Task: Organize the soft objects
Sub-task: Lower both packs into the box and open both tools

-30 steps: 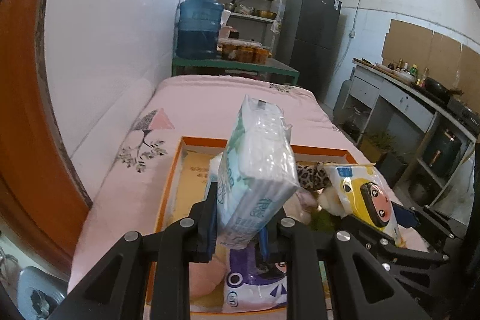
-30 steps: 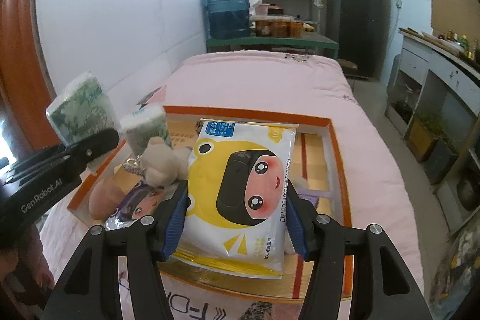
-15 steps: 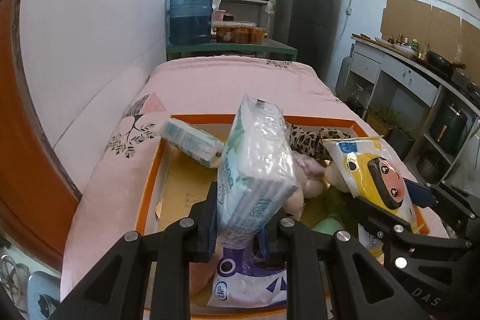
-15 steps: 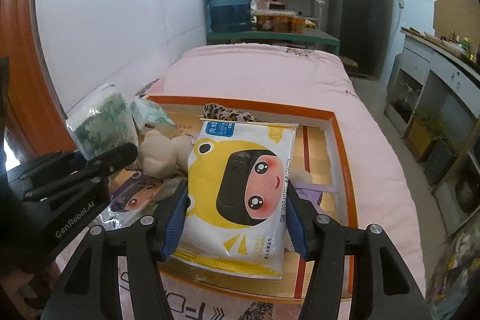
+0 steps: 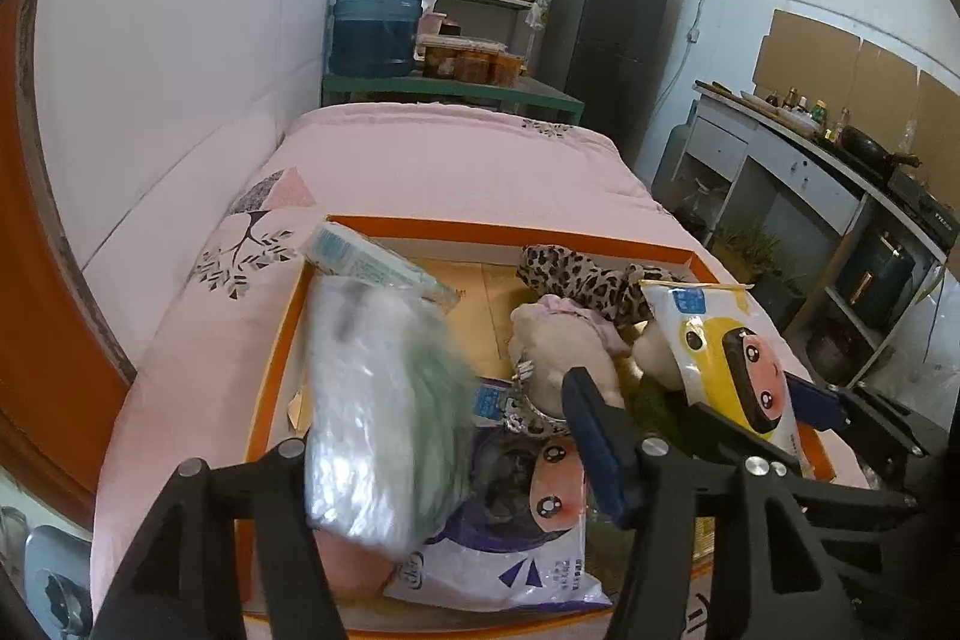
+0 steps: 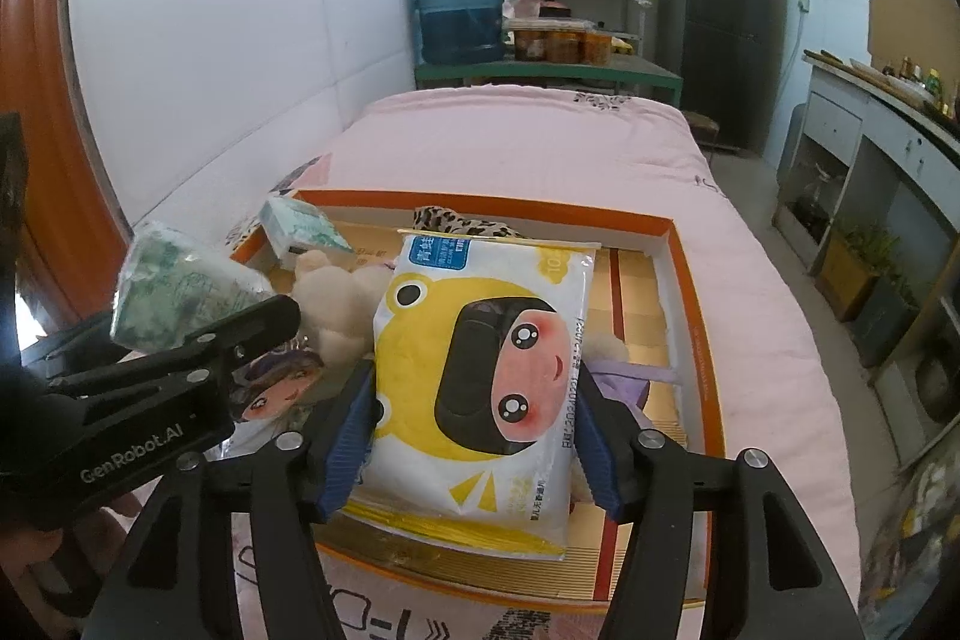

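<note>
Pink bed, orange tray, left fingers just spread, blurred tissue pack loose between them, right fingers pinching yellow wipes pack.

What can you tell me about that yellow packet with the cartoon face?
The yellow packet is a soft, glossy plastic pouch, white at the edges, printed with a rosy-cheeked cartoon face in a frog hood and a blue label on top. It sits tilted between the blue pads of the right claw, above the orange-rimmed box.

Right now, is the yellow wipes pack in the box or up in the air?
In the air: the yellow wipes pack sits between the right gripper fingers, above the orange box.
</note>
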Available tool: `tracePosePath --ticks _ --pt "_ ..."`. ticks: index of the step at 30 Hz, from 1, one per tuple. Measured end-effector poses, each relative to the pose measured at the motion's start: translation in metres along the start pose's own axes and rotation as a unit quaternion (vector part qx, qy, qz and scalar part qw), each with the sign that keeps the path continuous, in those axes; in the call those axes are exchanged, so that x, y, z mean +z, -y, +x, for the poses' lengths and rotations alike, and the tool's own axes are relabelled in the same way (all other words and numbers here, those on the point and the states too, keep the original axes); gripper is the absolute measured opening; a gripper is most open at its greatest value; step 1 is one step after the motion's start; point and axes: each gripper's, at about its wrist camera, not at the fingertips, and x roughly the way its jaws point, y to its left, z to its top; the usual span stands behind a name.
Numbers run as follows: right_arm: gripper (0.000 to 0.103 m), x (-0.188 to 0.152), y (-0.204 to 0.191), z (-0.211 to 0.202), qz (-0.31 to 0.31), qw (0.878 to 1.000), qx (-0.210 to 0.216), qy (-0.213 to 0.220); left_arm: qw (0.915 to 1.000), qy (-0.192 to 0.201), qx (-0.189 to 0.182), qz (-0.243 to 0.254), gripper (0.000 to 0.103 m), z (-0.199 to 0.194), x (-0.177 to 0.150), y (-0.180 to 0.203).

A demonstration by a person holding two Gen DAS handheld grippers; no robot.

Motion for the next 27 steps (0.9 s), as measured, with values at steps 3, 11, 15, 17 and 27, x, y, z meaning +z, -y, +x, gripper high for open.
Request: tracePosePath --ticks 3,11,15,17,27 --pt "0.064 0.0 0.0 -0.001 -0.001 1.0 0.0 0.002 1.0 0.0 0.002 0.001 0.061 0.0 0.0 0.0" --pt "0.072 0.001 0.001 -0.01 -0.002 0.999 -0.014 0.03 0.9997 0.022 0.003 -0.002 0.061 -0.013 0.002 -0.001" --pt "0.073 0.002 0.002 -0.019 -0.002 0.999 -0.019 0.047 0.9986 0.051 -0.006 -0.011 0.061 -0.028 0.007 -0.003" --pt "0.073 0.003 0.002 -0.02 0.001 0.999 -0.019 0.048 0.9977 0.062 -0.021 -0.016 0.061 -0.036 0.011 -0.004" --pt "0.073 0.005 0.007 -0.024 0.013 0.998 -0.02 0.056 0.995 0.093 -0.028 -0.02 0.061 -0.056 0.018 -0.001"
